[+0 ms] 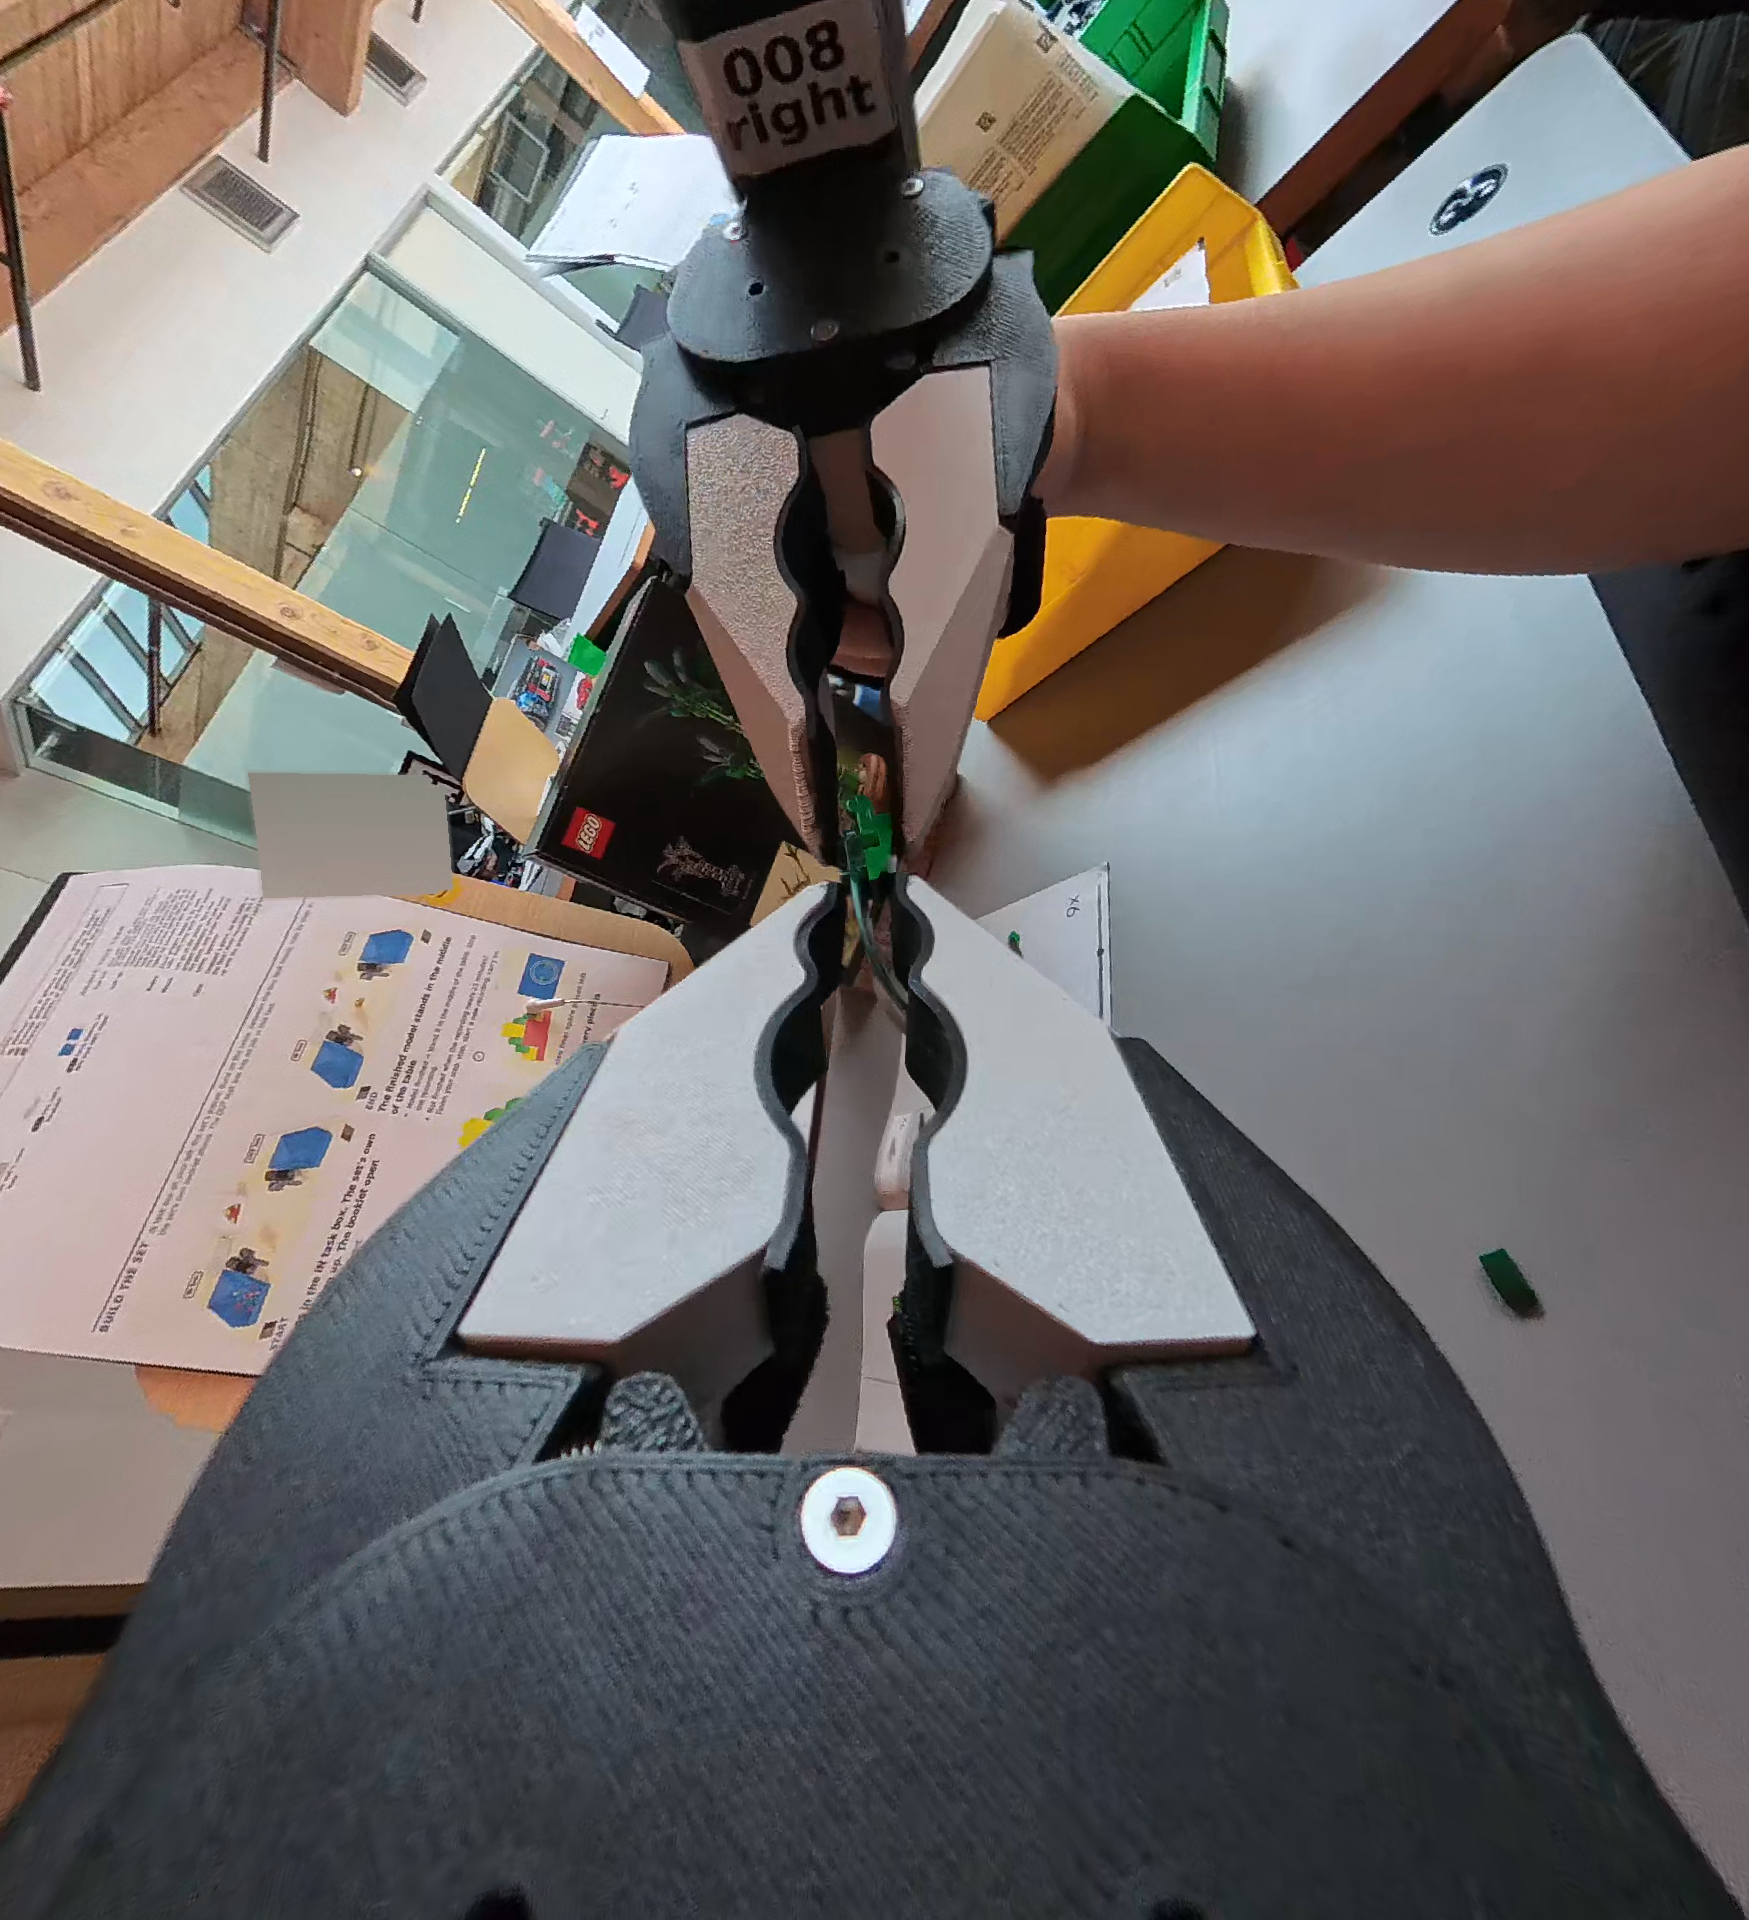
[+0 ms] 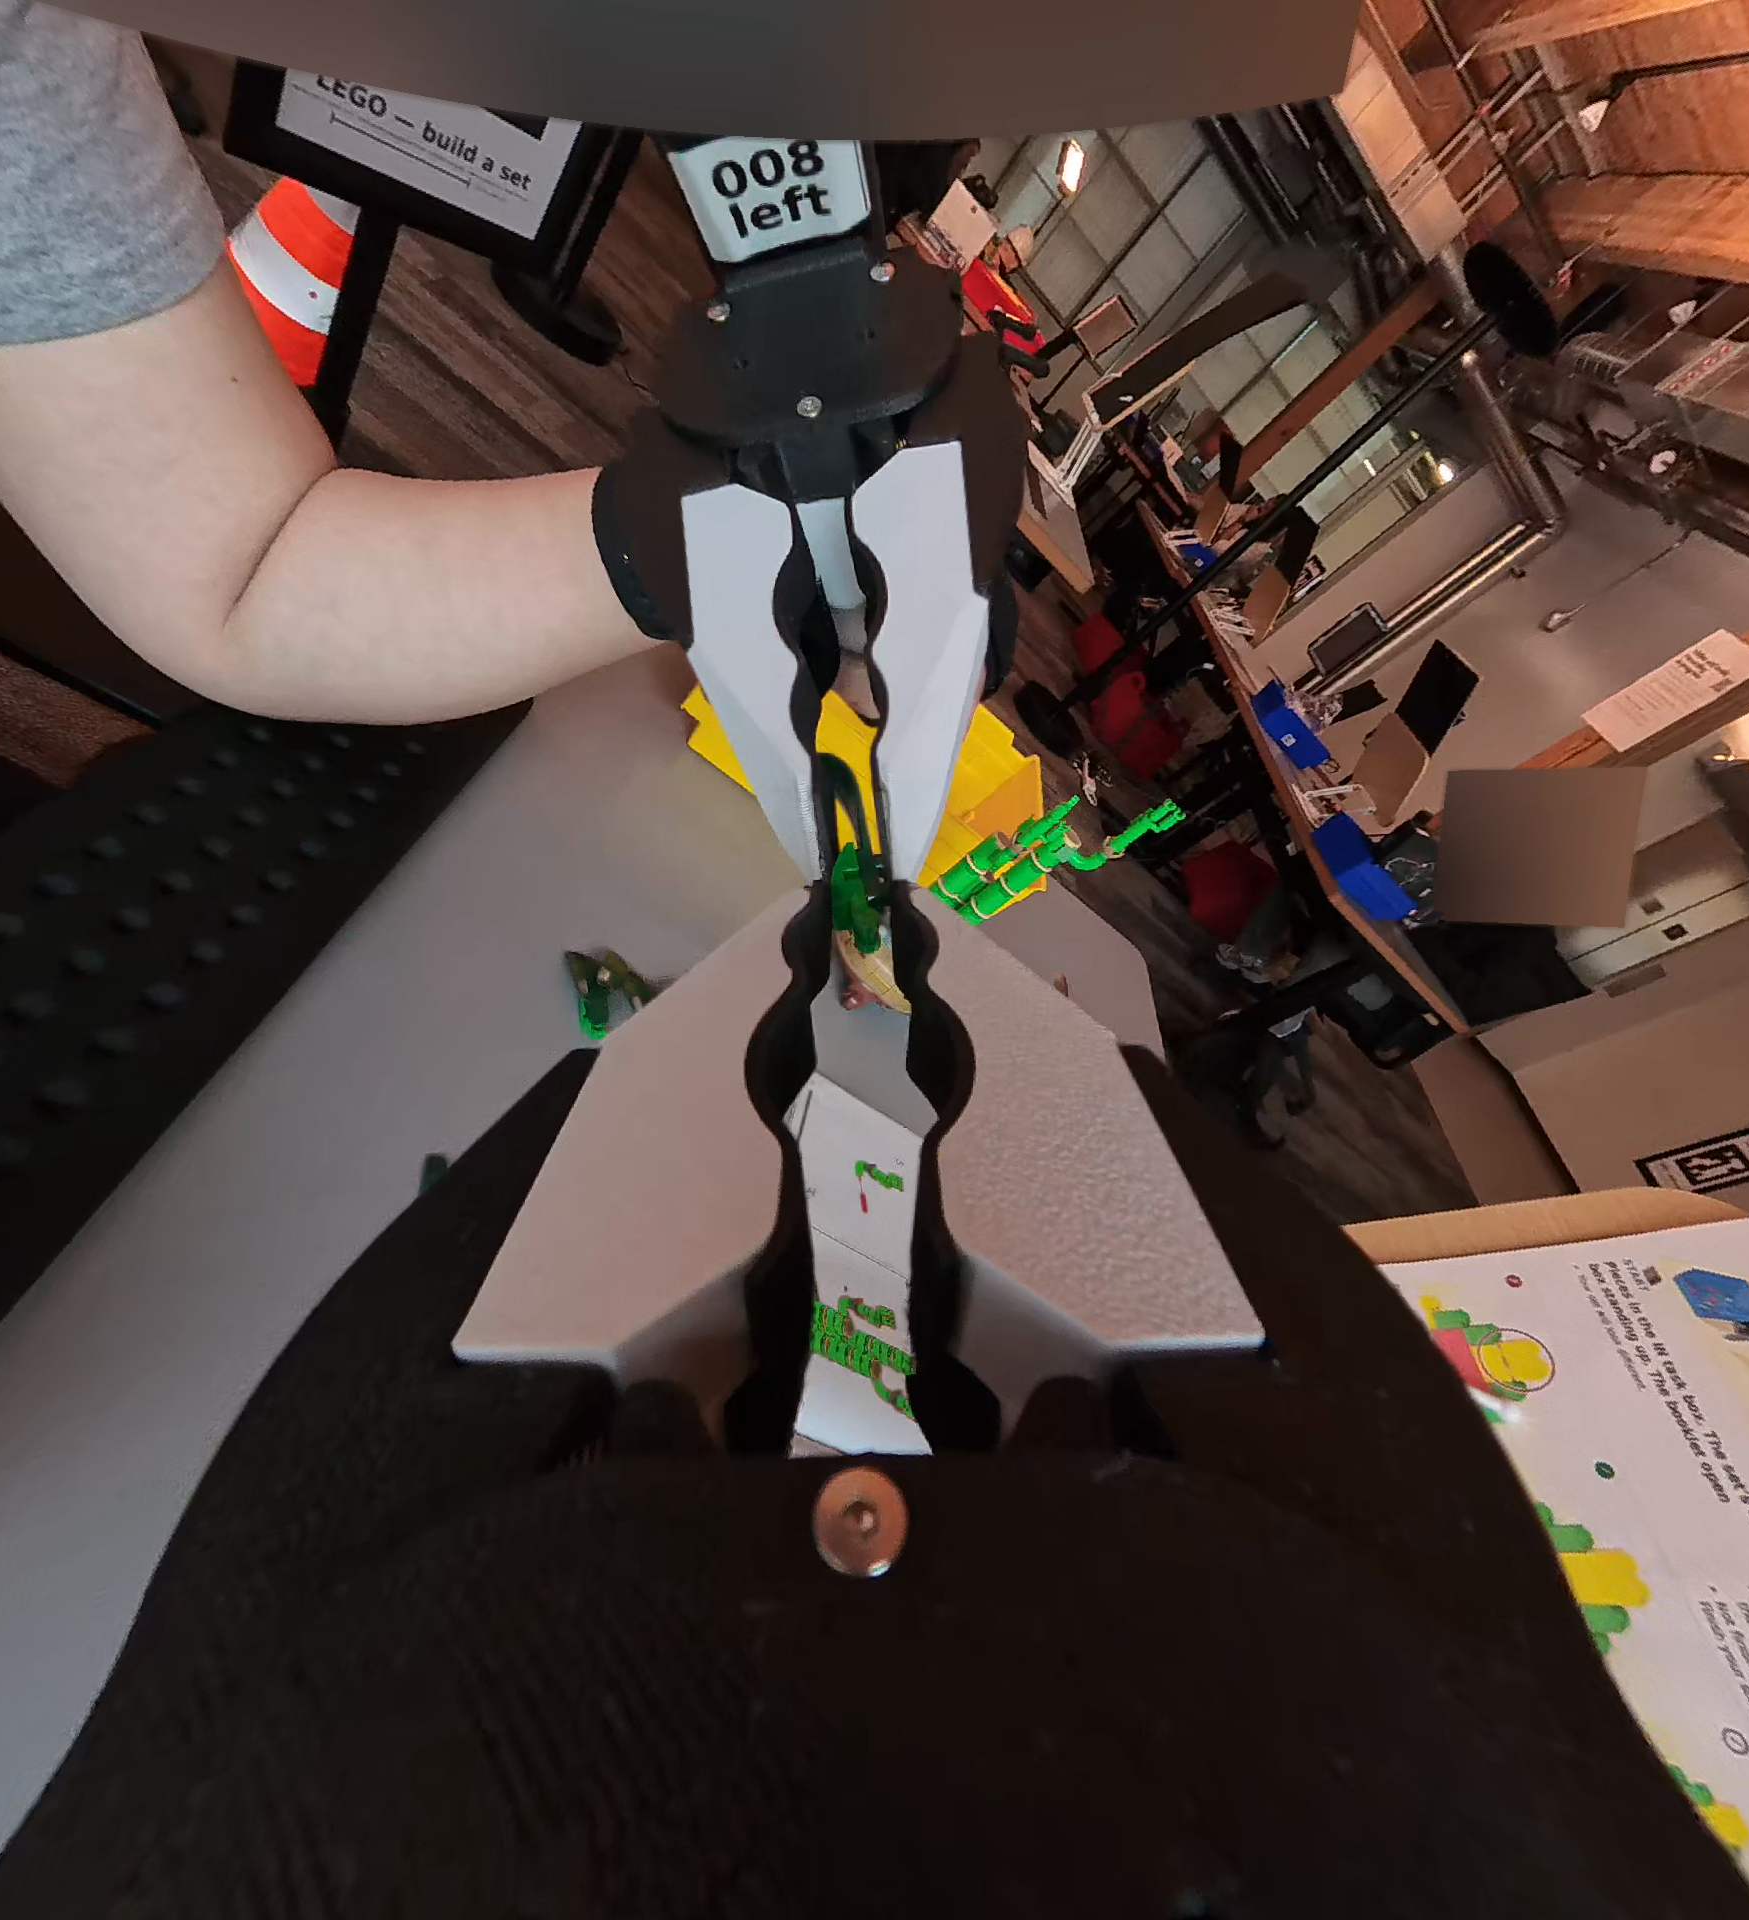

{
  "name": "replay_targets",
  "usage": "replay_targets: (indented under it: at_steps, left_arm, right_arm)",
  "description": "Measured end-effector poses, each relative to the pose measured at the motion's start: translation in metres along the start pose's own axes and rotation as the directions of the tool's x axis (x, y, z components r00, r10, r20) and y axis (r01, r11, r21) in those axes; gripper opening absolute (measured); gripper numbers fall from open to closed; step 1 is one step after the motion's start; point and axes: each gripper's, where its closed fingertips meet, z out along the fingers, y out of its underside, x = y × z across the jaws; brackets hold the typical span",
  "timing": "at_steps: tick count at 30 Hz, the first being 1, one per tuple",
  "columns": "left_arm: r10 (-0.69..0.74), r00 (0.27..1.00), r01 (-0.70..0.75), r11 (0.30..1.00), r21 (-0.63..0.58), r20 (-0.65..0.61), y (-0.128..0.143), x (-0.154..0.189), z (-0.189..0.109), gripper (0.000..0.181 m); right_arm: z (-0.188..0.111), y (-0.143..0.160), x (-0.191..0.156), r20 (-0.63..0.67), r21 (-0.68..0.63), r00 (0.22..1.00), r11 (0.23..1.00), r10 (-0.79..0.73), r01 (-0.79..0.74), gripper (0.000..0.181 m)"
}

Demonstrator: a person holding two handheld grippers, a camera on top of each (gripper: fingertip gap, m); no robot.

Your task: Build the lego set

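My two grippers meet tip to tip above the grey table (image 1: 1369, 987). My left gripper (image 1: 870, 906) is shut on a thin dark green stem (image 1: 882, 961). In the right wrist view the stem (image 2: 842, 795) curves up between its fingers. My right gripper (image 2: 859, 920) is shut on a small bright green piece (image 2: 852, 885) with a tan part (image 2: 872, 979) behind it. In the left wrist view this piece (image 1: 870, 831) sits between the right gripper's (image 1: 865, 850) fingers. The stem and the green piece touch at the tips; the joint is hidden.
A green bamboo-like build (image 2: 1015, 862) lies by the yellow bin (image 2: 989, 779). Small green pieces (image 2: 605, 992) and a dark green brick (image 1: 1509, 1278) lie loose on the table. An open booklet (image 2: 859, 1247) lies below. An instruction sheet (image 1: 226, 1091) and a black set box (image 1: 662, 800) are nearby. Only a small space, under 4 cm, lies between the two pairs of fingers. Both grippers' tips are roughly 25 centimeters from the dark green brick (image 1: 1509, 1278).
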Motion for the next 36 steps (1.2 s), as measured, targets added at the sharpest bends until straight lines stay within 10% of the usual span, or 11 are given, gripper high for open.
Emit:
replay_targets:
  at_steps: [36]
  left_arm:
    - [-0.089, 0.996, 0.086, 0.992, 0.09, 0.031, 0.012, -0.014, 0.025, 0.006]
  right_arm:
    - [-0.009, 0.024, 0.015, -0.106, -0.139, 0.992, 0.989, -0.065, 0.05, 0.009]
